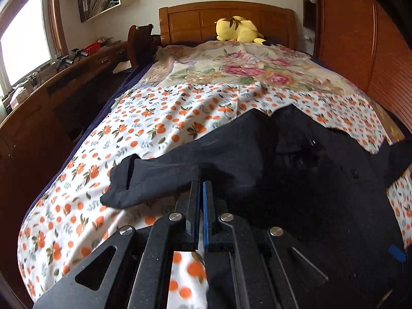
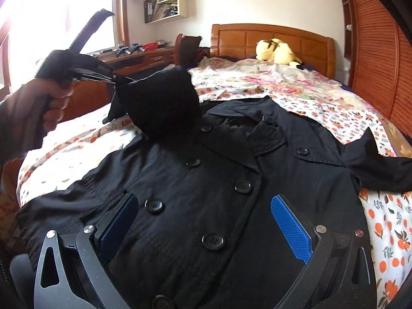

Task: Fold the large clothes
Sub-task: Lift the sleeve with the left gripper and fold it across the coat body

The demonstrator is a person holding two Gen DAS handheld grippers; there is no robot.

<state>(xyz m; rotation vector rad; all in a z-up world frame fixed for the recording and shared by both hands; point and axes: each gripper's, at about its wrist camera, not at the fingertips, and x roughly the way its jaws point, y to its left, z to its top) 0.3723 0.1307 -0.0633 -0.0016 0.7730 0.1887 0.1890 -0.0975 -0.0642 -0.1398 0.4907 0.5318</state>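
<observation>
A: Where is the coat (image 2: 211,195) found?
B: Spread button-side up on the bed (image 1: 77,193), near its foot edge. One sleeve (image 2: 159,103) is pinched at the cuff by the left gripper (image 2: 121,79), jaws pressed together, and held above the sheet.
A: And the right gripper (image 2: 206,221)?
B: Jaws are spread wide over the coat front, nothing clamped.
A: Open room?
B: Bare sheet is seen toward the headboard (image 1: 226,20); a desk (image 1: 64,77) borders one side, a louvred wall (image 2: 381,64) the other.
</observation>
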